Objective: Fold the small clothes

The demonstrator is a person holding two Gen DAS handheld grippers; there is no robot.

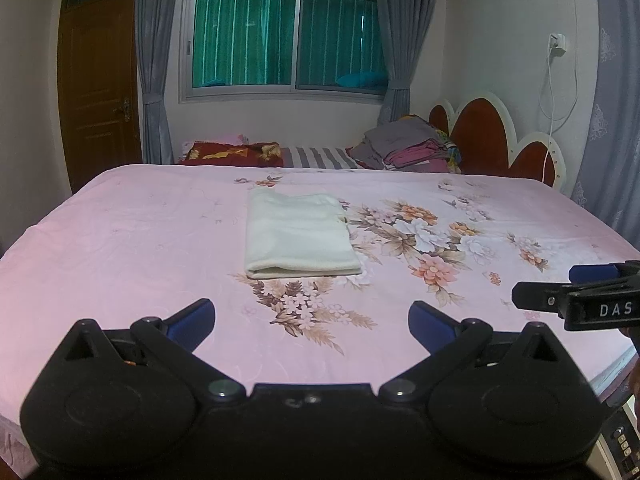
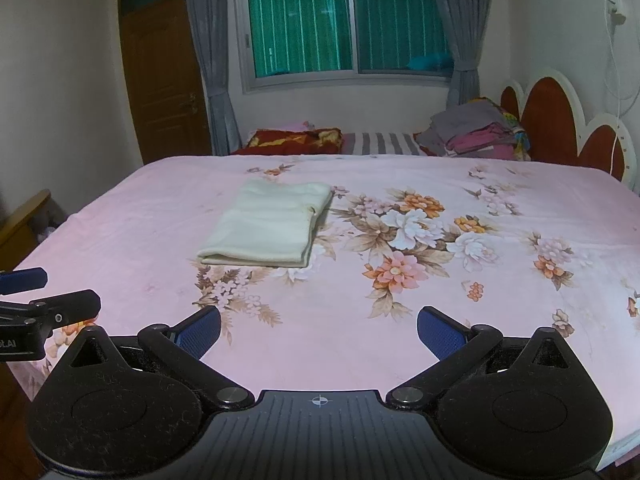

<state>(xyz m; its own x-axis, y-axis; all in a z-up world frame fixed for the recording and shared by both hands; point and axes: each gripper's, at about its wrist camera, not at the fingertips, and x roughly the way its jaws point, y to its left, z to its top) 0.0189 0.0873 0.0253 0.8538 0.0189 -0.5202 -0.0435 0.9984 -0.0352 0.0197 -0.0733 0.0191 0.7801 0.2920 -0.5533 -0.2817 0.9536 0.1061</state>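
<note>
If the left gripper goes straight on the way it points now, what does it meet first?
Probably the folded cloth, lying flat on the bed dead ahead of the open left gripper. Only bare sheet lies between; depth is uncertain.

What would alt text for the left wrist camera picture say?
A folded cream cloth lies on a pink floral bed, beyond the open left gripper. The right gripper pokes in at the right edge.
</note>
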